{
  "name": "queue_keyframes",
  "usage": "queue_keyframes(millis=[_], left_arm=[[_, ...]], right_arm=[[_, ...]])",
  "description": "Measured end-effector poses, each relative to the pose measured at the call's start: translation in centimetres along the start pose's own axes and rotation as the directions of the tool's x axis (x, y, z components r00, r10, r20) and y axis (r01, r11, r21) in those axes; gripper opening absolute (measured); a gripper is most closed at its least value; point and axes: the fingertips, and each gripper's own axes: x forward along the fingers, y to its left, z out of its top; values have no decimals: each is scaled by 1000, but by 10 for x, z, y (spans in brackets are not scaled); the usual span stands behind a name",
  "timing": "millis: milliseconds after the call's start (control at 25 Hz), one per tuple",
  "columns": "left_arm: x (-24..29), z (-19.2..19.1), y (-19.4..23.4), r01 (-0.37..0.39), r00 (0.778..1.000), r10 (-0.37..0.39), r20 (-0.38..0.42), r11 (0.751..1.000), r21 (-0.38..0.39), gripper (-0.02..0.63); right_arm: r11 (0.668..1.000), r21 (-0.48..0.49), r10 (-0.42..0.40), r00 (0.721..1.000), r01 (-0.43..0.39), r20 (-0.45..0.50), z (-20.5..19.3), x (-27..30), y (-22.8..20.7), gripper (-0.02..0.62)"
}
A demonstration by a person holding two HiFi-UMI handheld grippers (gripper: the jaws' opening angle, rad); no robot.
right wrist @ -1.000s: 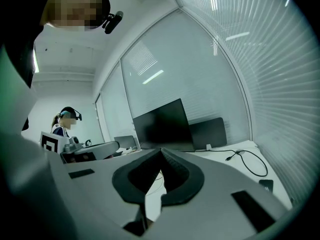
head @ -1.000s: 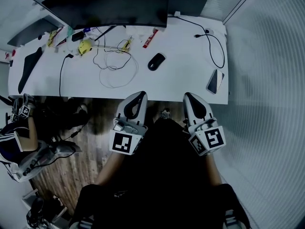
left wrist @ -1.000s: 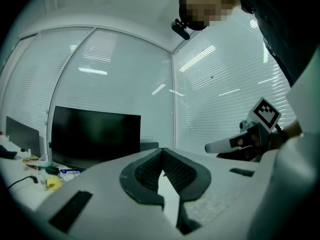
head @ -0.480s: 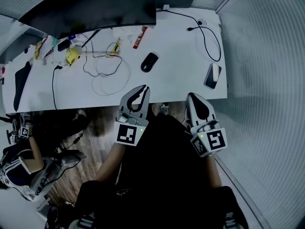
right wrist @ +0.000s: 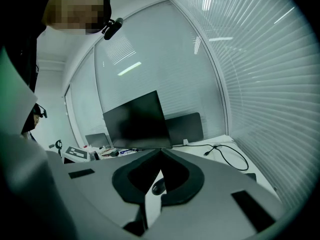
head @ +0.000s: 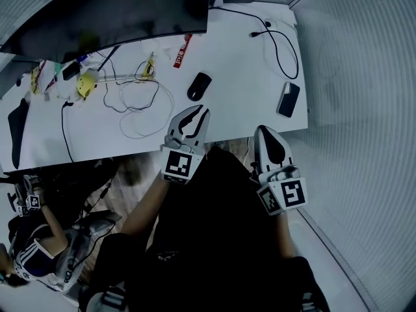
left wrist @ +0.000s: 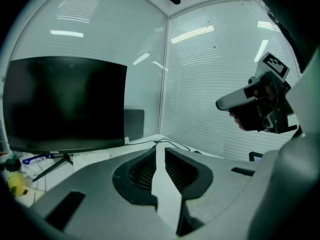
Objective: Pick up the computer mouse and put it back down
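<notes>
While a yellow object (head: 84, 86) and a white cable loop (head: 148, 104) lie on the left part of the white desk (head: 240, 90), the left gripper (head: 202, 110) shows over the desk's near edge. Its jaws have just been opening and stand a narrow slit apart, with nothing between them. The computer mouse (head: 199, 86) lies flat on the desk, just past those tips and untouched. The right gripper (head: 260, 129) is off the near edge, jaws together, empty. A phone (head: 288, 99) lies near the desk's right edge.
</notes>
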Motion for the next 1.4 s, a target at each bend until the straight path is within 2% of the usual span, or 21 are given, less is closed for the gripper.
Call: queue_keyframes(millis=[240,440,560,880,1040,1200,1400], left_arm=[[33,-48,27,-23,991,14,-132,998,-64,96],[57,-88,42,-10,965,-8,-260,998,-68,140],[71,-107,51,-22,949,-1,-316,997,-71,156],[100,-149,66,-35,903,5,-430,997,-62,237],[115,-170,70,-25,881,-2,-474,998,-51,245],[129,-185,72,-9,860,-16,-511,999,-45,259],[138,-197,72,-14,831,-6,-556,999,-32,281]], right_arm=[[997,17,-72,997,72,-18,-1,10,-8,-2],[991,64,-116,993,115,8,4,16,-9,-1],[985,50,-166,985,168,-42,-6,13,-17,0],[965,80,-246,967,251,-66,-16,9,-27,0],[952,144,-269,963,269,-22,-8,13,-30,-2],[941,172,-293,956,292,-23,-11,15,-34,-1],[939,133,-311,948,318,-76,-23,12,-35,0]])
